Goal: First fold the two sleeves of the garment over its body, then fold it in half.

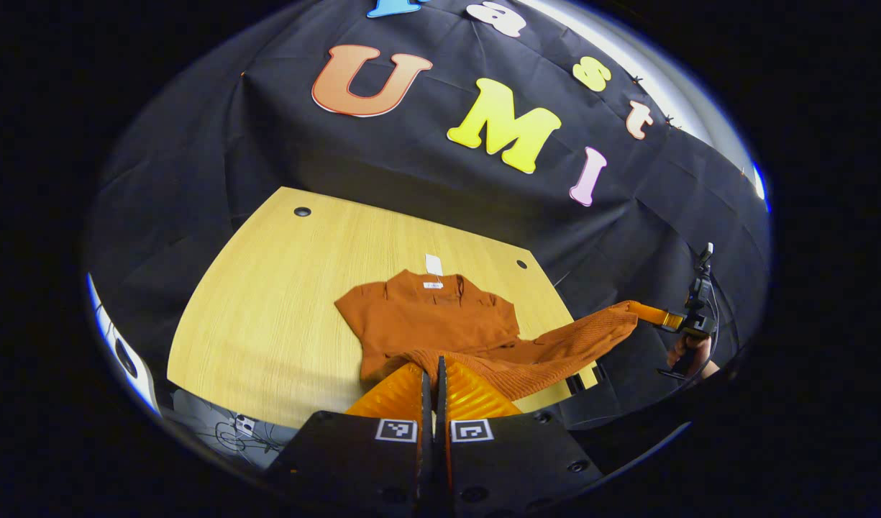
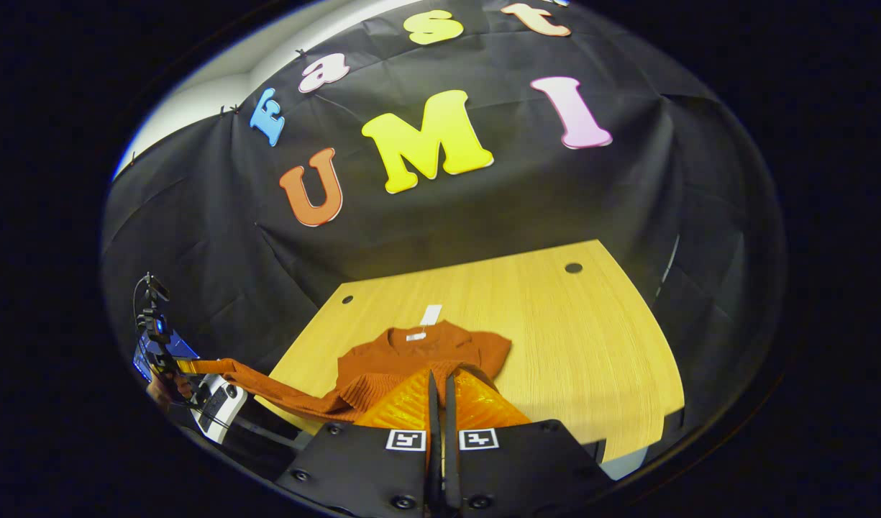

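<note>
— Where's the garment (image 1: pixel 440 324)?

— On the wooden desk (image 1: pixel 267 302), collar and white tag (image 1: pixel 433 264) toward 12 o'clock, its hem lifted at 6 o'clock.

— The left gripper (image 1: pixel 434 374)?

— Jaws pressed together on the hem's ribbed edge.

— And the right gripper (image 2: pixel 437 388)?

— Same: jaws closed, pinching the hem (fabric bunches right at the fingers). In the left gripper view it appears at 3 o'clock, hem stretched toward it.

The garment is a rust-orange knit sweater (image 1: pixel 440 320) that lies on the wooden counter (image 1: pixel 267 302) with its collar toward the far edge. A white tag (image 1: pixel 433 265) sticks out at the collar. Its ribbed hem (image 1: pixel 541 360) is lifted off the counter and stretched sideways.
</note>
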Tool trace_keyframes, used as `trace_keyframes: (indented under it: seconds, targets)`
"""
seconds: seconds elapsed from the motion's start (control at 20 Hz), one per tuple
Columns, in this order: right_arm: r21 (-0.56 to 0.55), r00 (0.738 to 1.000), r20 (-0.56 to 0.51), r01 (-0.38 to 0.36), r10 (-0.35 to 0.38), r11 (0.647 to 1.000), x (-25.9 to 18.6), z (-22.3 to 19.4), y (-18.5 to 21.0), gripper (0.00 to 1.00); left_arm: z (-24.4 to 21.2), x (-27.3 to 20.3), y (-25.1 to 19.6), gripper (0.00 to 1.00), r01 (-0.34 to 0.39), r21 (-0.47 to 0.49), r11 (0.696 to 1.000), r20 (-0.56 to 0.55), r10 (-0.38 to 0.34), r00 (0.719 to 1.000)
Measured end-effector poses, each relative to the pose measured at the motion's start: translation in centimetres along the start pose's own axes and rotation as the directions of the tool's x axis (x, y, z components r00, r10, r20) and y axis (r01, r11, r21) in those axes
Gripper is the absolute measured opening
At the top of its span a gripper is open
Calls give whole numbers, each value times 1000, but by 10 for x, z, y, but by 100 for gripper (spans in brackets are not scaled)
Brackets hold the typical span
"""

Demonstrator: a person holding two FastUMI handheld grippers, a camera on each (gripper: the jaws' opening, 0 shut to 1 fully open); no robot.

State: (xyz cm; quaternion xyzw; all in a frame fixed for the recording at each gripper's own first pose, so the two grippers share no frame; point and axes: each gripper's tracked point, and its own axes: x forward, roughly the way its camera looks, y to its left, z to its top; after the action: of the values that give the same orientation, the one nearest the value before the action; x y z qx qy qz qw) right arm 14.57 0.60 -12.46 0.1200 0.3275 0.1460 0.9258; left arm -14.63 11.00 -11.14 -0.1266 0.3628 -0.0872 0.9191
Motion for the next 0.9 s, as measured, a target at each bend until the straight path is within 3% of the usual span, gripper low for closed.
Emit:
trace_keyframes:
  seconds: [0.1, 0.15, 0.2, 0.4, 0.7, 0.9]
  targets:
    - [-19, 1000, -8, -10, 10, 1000, 49, 26, -6, 5, 31, 33, 14, 4, -27, 22, 999, -21, 27, 999]
    - [-28, 1000, -17, -13, 13, 1000, 73, 34, -10, 0, 48, 53, 19, 3, -30, 31, 999, -43, 32, 999]
    - [-40, 999, -36, -11, 9, 999, 101, 38, -17, 5, 65, 75, 26, 3, -32, 33, 999, -54, 34, 998]
    - [-18, 991, -131, -12, 9, 1000, 212, 41, -54, 2, 96, 158, 56, 3, -25, 29, 999, -176, 30, 984]
    - [-12, 951, -309, 22, -25, 1000, 359, -9, -115, 2, 93, 285, 114, 4, -50, 56, 997, -349, 66, 935]
    - [-20, 916, -398, 45, -49, 999, 416, -50, -135, 2, 74, 342, 146, 6, -102, 29, 994, -401, 105, 910]
